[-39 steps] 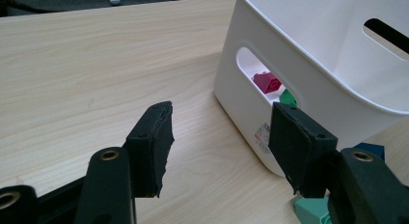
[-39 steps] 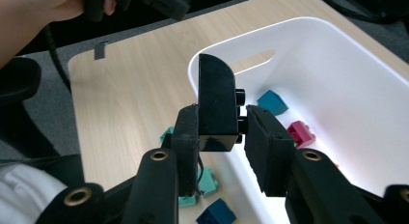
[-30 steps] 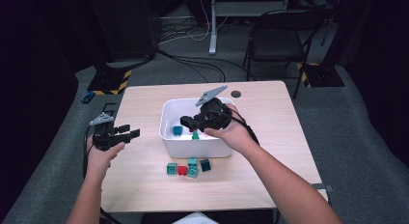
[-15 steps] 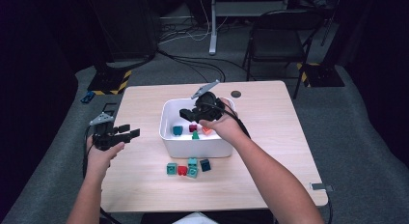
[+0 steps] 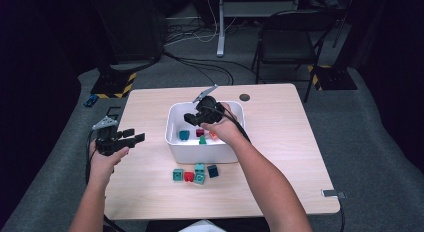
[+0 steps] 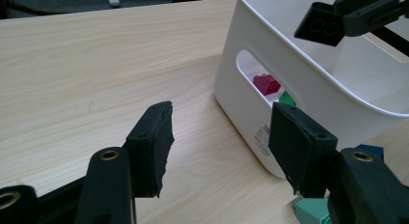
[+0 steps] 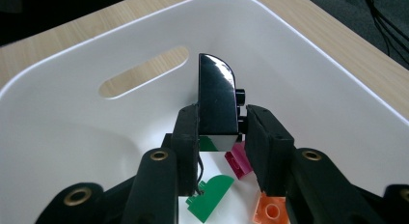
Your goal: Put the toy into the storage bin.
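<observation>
My right gripper (image 5: 192, 117) hangs over the white bin (image 5: 200, 153), shut on a black brick with a curved top (image 7: 218, 98). Its jaws point down into the bin (image 7: 120, 45), above a green piece (image 7: 212, 192), a magenta brick (image 7: 238, 161) and an orange brick (image 7: 272, 209). At the table's left edge my left gripper (image 5: 134, 138) stands open with nothing between its fingers. In the left gripper view it (image 6: 222, 132) faces the bin's slotted side (image 6: 270, 50), and the black brick (image 6: 318, 25) shows at the top right.
A short row of bricks lies in front of the bin: teal (image 5: 178, 174), red (image 5: 189, 176), teal (image 5: 199, 173), dark blue (image 5: 213, 170). A teal brick (image 5: 184, 135) sits inside the bin. A cable hole (image 5: 244, 97) marks the far table edge. A chair (image 5: 285, 37) stands behind.
My right hand has moved left and down with the black brick, from above the bin's right part to low over its middle. The left gripper has stayed put.
</observation>
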`<state>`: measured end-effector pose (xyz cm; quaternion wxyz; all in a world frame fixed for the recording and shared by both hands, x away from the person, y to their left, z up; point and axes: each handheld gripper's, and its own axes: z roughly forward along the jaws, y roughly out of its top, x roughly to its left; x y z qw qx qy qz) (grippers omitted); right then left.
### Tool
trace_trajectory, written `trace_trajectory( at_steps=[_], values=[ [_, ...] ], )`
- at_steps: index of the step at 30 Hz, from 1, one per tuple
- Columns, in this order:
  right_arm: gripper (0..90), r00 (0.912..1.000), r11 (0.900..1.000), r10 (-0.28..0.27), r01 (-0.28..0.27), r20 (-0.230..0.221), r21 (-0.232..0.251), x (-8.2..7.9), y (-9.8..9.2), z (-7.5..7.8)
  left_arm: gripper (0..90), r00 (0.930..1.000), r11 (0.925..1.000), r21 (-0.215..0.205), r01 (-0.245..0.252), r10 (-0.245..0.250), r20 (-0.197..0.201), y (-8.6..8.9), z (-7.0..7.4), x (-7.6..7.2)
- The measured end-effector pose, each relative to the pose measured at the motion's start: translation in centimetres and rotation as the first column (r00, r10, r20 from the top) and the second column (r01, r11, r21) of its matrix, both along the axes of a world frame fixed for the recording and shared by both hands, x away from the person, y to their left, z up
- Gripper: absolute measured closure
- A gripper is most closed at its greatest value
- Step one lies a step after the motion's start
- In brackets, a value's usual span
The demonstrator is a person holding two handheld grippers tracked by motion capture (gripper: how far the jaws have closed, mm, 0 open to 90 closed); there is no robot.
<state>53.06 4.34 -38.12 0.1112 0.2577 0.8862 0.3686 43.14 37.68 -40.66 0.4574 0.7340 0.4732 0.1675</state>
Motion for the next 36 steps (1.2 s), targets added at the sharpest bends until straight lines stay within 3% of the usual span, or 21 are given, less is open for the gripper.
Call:
trace_trajectory(
  at_steps=[2,6,12,14,16,19,27,36],
  values=[
    [66.1,0.9999,1.0,-0.01,0.01,-0.007,0.011,0.2,0.2,-0.3,41.1,1.0,1.0,0.0,0.0,0.0,0.002,0.0,0.0,0.0],
    [66.0,0.9995,0.999,-0.032,0.031,-0.006,-0.02,0.9,0.6,-1.4,41.1,1.0,1.0,0.003,0.003,-0.002,-0.002,0.0,0.0,0.0],
    [65.3,0.9988,0.998,-0.048,0.048,0.002,-0.035,1.3,0.5,-1.7,41.1,1.0,1.0,-0.001,-0.003,0.003,0.002,0.0,0.0,0.0],
    [57.6,0.9978,0.998,-0.065,0.066,0.01,-0.024,1.4,0.3,-1.6,41.1,1.0,1.0,0.0,-0.003,0.003,-0.001,0.0,-0.1,0.0],
    [58.1,0.9973,0.997,-0.073,0.073,0.007,-0.02,1.3,0.3,-1.4,41.1,0.9999,0.9999,-0.008,-0.009,0.009,-0.007,-0.1,-0.1,0.0],
    [58.7,0.997,0.997,-0.075,0.075,0.018,-0.028,1.0,0.0,-1.0,41.1,1.0,1.0,0.002,0.0,0.0,-0.004,-0.1,-0.1,0.0],
    [57.7,0.9979,0.998,-0.054,0.053,0.035,0.038,-1.3,-1.6,1.9,41.1,1.0,1.0,0.004,-0.001,0.001,-0.006,-0.1,-0.1,0.0],
    [57.4,0.9989,0.998,-0.025,0.022,0.041,0.062,-3.6,-2.8,3.3,41.1,1.0,1.0,0.003,-0.002,0.002,-0.005,-0.1,-0.1,0.1]
  ],
)
